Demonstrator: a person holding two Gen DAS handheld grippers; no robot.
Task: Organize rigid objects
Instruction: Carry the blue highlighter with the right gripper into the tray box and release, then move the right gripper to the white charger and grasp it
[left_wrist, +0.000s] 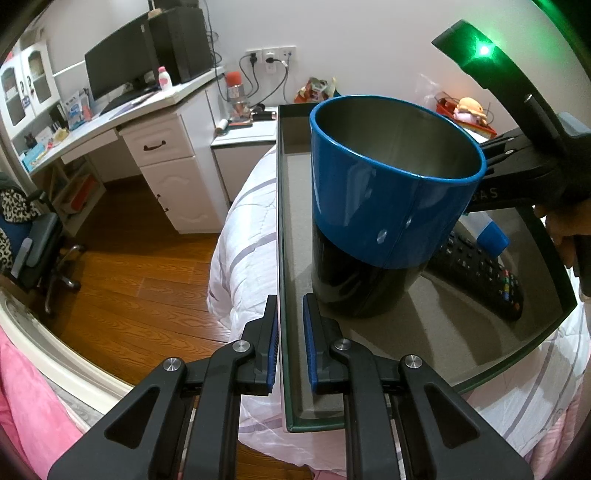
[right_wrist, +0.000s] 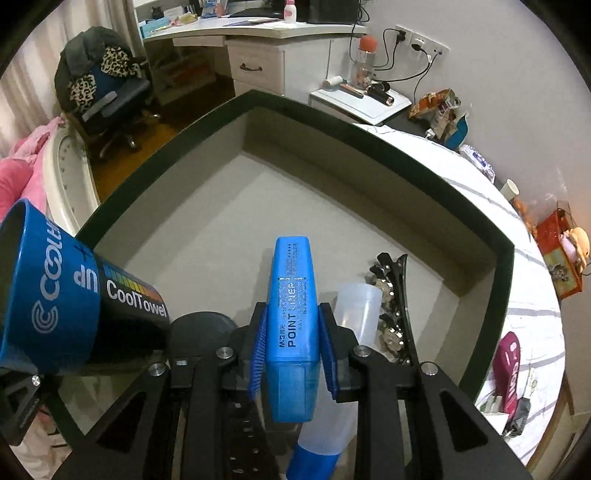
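A green-rimmed tray (left_wrist: 281, 221) with a grey floor lies on the bed. My left gripper (left_wrist: 290, 328) is shut on the tray's left wall, one finger on each side. A blue and black can (left_wrist: 376, 206), open at the top, stands in the tray just beyond it; it also shows in the right wrist view (right_wrist: 59, 291). My right gripper (right_wrist: 291, 332) is shut on a blue highlighter (right_wrist: 291, 314) and holds it over the tray (right_wrist: 509, 280). A black remote (left_wrist: 480, 273) lies in the tray.
A clear bottle with a blue cap (right_wrist: 354, 332) and a black hair clip (right_wrist: 399, 314) lie in the tray under my right gripper. The bed's white quilt (left_wrist: 243, 258) surrounds the tray. A desk (left_wrist: 140, 110), an office chair (right_wrist: 107, 85) and a nightstand (right_wrist: 358, 99) stand beyond.
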